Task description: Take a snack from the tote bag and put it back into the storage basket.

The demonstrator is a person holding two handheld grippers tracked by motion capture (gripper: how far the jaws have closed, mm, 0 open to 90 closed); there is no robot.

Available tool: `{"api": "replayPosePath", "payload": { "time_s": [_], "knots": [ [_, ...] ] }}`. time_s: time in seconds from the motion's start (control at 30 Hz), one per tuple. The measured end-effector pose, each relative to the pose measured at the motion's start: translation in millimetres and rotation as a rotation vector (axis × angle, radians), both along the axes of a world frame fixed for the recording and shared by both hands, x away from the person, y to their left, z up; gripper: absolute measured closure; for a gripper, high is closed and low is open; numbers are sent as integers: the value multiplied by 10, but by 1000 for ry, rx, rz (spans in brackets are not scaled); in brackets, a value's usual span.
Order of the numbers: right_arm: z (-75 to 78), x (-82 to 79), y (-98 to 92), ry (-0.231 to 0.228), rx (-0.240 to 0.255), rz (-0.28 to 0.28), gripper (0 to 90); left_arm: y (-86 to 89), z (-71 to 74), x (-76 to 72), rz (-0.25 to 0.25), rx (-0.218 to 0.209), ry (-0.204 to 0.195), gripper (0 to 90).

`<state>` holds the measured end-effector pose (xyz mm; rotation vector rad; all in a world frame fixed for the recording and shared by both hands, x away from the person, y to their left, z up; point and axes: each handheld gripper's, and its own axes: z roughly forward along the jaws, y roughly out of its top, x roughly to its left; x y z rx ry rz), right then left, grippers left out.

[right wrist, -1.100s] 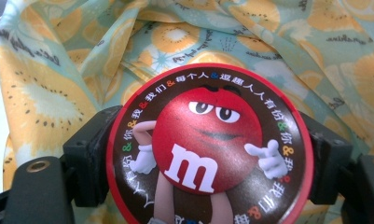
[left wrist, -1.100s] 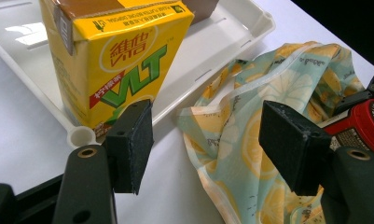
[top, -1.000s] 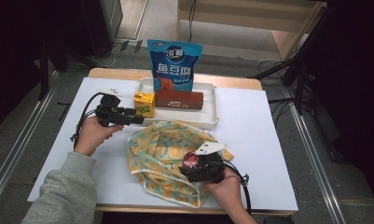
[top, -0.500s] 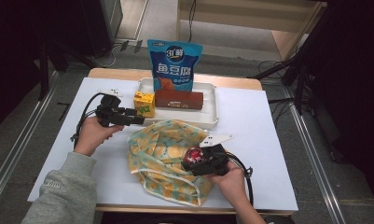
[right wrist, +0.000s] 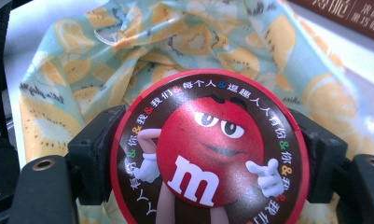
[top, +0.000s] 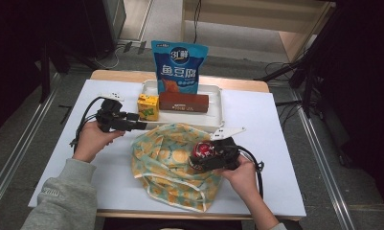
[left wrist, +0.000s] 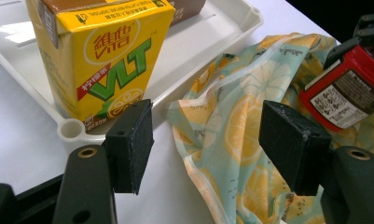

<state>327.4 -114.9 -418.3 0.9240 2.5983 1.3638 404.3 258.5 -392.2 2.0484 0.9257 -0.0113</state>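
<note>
the right gripper (top: pixel 205 154) has its jaws clamped on either side of a round red-rimmed candy tin with a red cartoon character on its lid (right wrist: pixel 210 150), holding it just above a crumpled pale-green fabric bag printed with orange and lemon slices (top: pixel 173 165) that lies near the front edge of the white tabletop (top: pixel 276 143). in the high view the tin sits at about 3 o'clock on the bag, with the person's right hand (top: pixel 240 175) behind the gripper at 4 o'clock. the left gripper (top: pixel 141 126) is held by the left hand (top: pixel 91 140) at 9 o'clock of the bag; its jaws stand wide apart with nothing between them, pointing toward 3 o'clock, the tips just beside the near rim of a white plastic tray (top: pixel 213 108). in the tray, a yellow lemon-tea drink carton (top: pixel 148 106) stands upright at the left end, a long dark brown box (top: pixel 184 102) lies beside it at 3 o'clock, and a blue snack pouch with white lettering (top: pixel 178 67) stands at the tray's far edge, at 12 o'clock. in the left gripper view the carton is close behind the left pad and the bag's edge lies between the jaws on the tabletop.
</note>
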Motion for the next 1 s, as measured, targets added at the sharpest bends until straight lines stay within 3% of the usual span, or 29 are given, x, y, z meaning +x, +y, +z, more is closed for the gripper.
{"api": "replayPosePath", "payload": {
  "time_s": [0.27,1.0],
  "knots": [
    [121,90,29,-5,-8,44,229,14,14,-63,-9,-2,-6,358],
    [417,361,72,-19,-5,101,231,2,37,-142,-43,-13,-18,358]
  ]
}}
